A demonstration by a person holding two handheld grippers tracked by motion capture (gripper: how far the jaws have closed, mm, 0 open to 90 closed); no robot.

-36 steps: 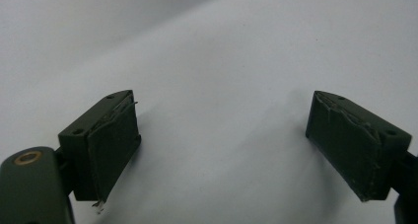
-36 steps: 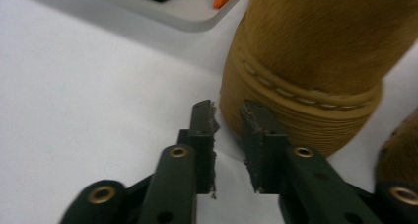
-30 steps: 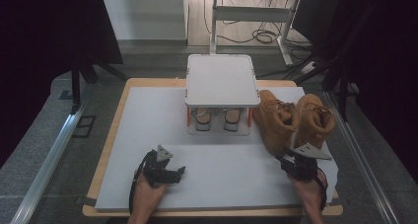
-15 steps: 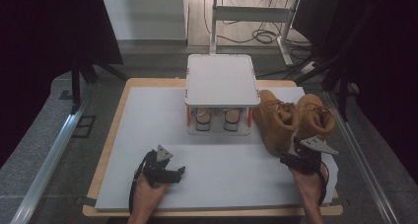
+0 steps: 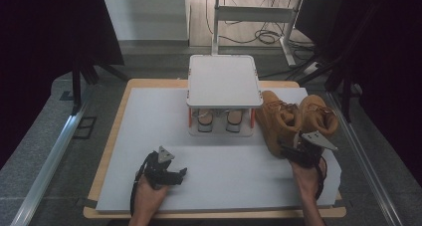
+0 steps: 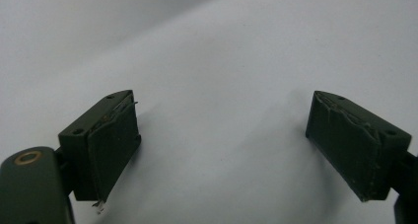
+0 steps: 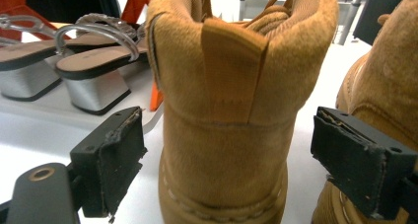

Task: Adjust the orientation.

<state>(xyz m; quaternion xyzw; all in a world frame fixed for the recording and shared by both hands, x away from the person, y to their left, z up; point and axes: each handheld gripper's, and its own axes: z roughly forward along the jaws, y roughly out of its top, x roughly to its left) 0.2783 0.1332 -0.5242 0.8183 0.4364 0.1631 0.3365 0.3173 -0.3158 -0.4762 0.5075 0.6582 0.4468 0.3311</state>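
Two tan suede boots stand on the white board, to the right of the rack: the left boot (image 5: 276,119) and the right boot (image 5: 318,114). My right gripper (image 5: 287,149) is just behind the left boot's heel. In the right gripper view the gripper (image 7: 229,123) is open: its jaws have just been opening and now stand on either side of the heel (image 7: 226,150) without touching it. The second boot (image 7: 389,76) fills the right edge. My left gripper (image 5: 176,175) rests low on the front left of the board. Its jaws are open with nothing between them (image 6: 222,105).
A small rack with a white top (image 5: 224,79) stands at mid-table, with a pair of silver block-heel sandals (image 5: 216,120) (image 7: 93,76) under it. The white board (image 5: 149,121) lies on a wooden table. Metal rails run along both sides of the table, and cables lie on the floor behind it.
The right gripper has risen slightly behind the boot heel, and its grey plate now shows clearly. The left hand and both boots have stayed in place.
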